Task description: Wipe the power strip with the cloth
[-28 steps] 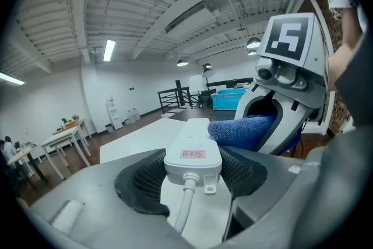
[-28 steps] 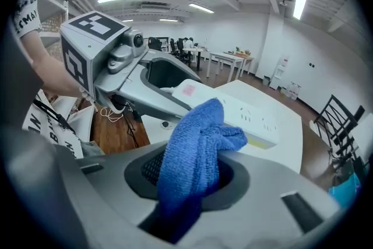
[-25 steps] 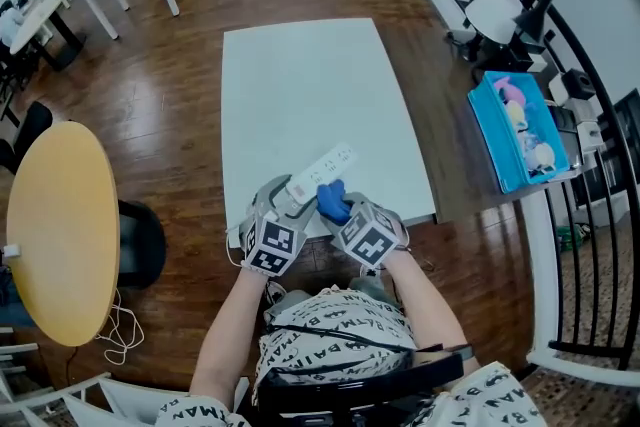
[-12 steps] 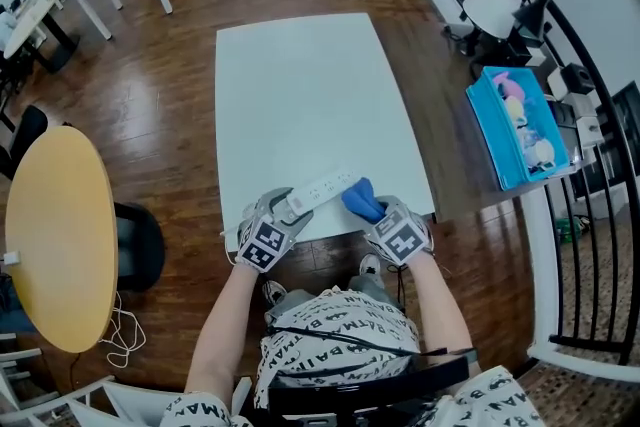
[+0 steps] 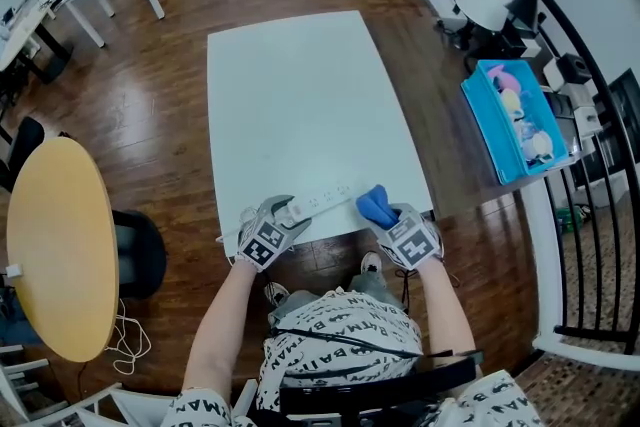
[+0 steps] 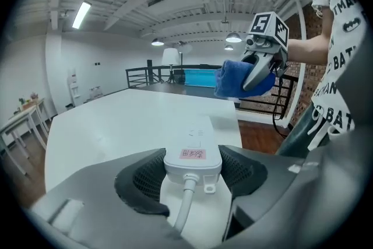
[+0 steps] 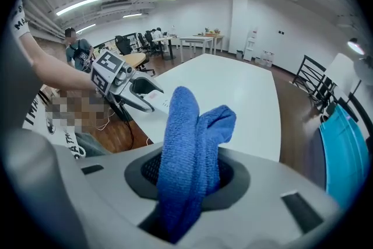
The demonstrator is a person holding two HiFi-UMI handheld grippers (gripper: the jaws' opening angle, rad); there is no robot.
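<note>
Down came both grippers to the edge of the table [image 5: 300,85]. Left gripper [image 5: 285,210] squeezes the white power strip [image 5: 326,202], covering its pink-label end from above. Right gripper [image 5: 386,216] pinches the blue cloth [image 5: 375,204], beside the strip's tip.

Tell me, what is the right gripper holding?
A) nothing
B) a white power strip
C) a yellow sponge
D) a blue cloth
D: the right gripper is shut on a bunched blue cloth, while the power strip sits clamped in the left gripper.
</note>
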